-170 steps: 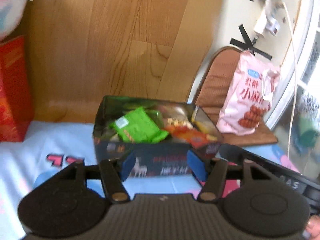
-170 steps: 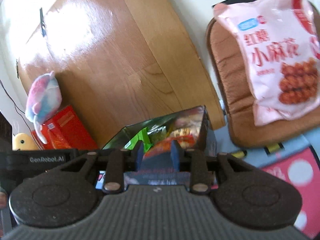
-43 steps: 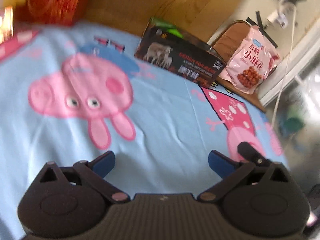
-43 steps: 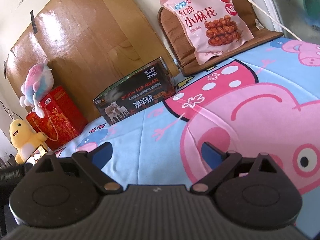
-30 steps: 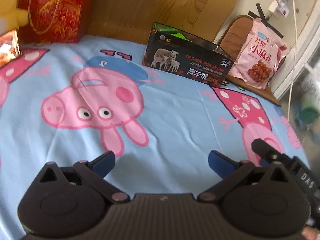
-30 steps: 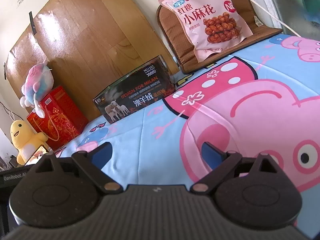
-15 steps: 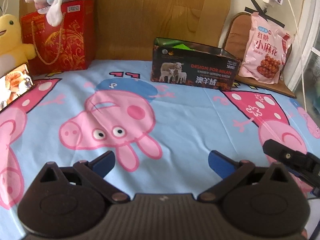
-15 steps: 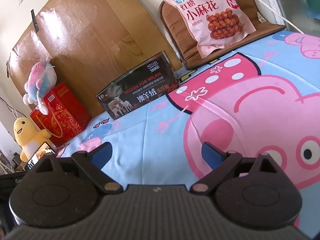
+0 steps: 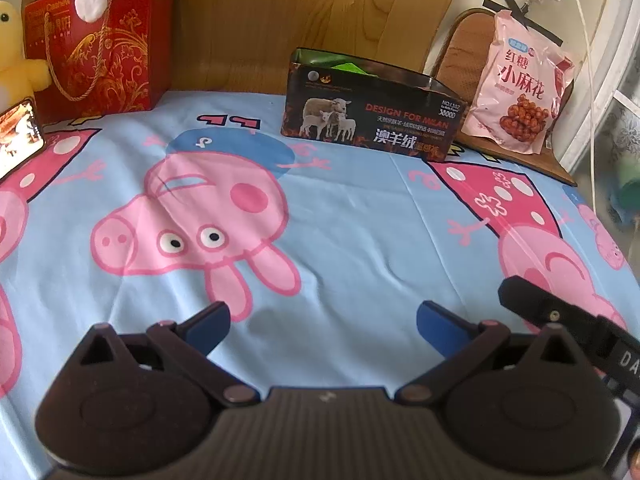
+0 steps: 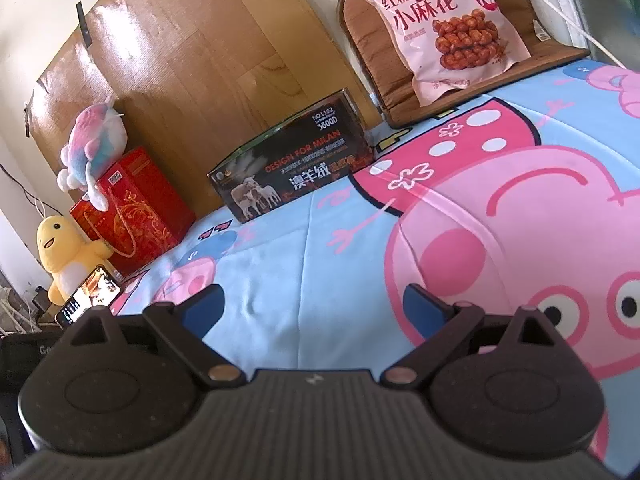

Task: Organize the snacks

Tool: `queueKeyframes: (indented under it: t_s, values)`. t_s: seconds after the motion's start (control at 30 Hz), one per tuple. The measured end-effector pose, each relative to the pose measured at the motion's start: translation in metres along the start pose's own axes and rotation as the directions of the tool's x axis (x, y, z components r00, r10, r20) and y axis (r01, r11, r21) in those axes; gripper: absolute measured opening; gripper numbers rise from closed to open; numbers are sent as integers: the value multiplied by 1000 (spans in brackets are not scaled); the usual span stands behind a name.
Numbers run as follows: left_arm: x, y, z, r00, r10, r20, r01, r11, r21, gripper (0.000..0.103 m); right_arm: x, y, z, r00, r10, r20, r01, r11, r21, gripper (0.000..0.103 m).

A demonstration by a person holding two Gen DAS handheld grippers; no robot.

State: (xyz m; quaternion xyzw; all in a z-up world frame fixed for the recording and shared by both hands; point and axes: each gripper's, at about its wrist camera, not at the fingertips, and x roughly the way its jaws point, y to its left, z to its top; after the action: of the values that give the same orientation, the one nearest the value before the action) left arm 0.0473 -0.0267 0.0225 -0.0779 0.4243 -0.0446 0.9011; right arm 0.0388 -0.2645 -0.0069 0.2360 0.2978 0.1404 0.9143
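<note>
A dark open-topped box [image 9: 372, 124] printed with sheep stands at the far edge of the blue cartoon-pig sheet; a green snack packet [image 9: 348, 66] peeks over its rim. The same box [image 10: 292, 172] shows in the right wrist view. A pink snack bag [image 9: 520, 96] leans on a brown cushion to the box's right, also the pink bag [image 10: 436, 24]. My left gripper [image 9: 322, 326] is open and empty, low over the sheet, well short of the box. My right gripper [image 10: 312, 306] is open and empty too. Part of the right gripper's body [image 9: 560, 320] shows at the left view's right edge.
A red gift bag [image 9: 96, 40] with a plush toy on top stands far left, beside a yellow plush duck [image 10: 64, 248] and a lit phone [image 9: 18, 136]. A wooden board [image 9: 312, 12] backs the bed. A white cable [image 9: 588, 60] hangs at the right.
Both grippers pulled back from over the box to low above the sheet and widened. The right gripper was nearly shut over the box and is now open. The left view levelled out.
</note>
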Motion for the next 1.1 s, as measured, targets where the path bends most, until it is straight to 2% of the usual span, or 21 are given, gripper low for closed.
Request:
queueKeyframes:
  t_s: [0.17, 0.37, 0.47, 0.63, 0.87, 1.0, 1.1]
  values:
    - [-2, -4, -1, 1000, 24, 18, -25, 999, 26, 103, 1, -1, -1, 1000, -2, -1, 2, 1000, 6, 98]
    - [-14, -12, -1, 992, 73, 103, -82, 993, 90, 103, 0, -1, -1, 1000, -1, 1, 1, 1000, 6, 98]
    - [-16, -16, 0, 992, 75, 101, -87, 989, 120, 103, 0, -1, -1, 1000, -1, 1, 1, 1000, 8, 98]
    - [-18, -16, -1, 992, 73, 101, -84, 991, 107, 103, -2, -1, -1, 1000, 2, 1, -2, 1000, 9, 98]
    - [-22, -15, 0, 965, 204, 164, -222, 970, 101, 103, -3, -1, -2, 1000, 0, 1, 0, 1000, 12, 98]
    - [-18, -11, 2, 971, 202, 130, -215, 972, 93, 103, -3, 0, -2, 1000, 3, -1, -3, 1000, 9, 98]
    - [-16, -9, 2, 967, 221, 130, -232, 969, 80, 103, -4, 2, -2, 1000, 6, -2, -6, 1000, 1, 98]
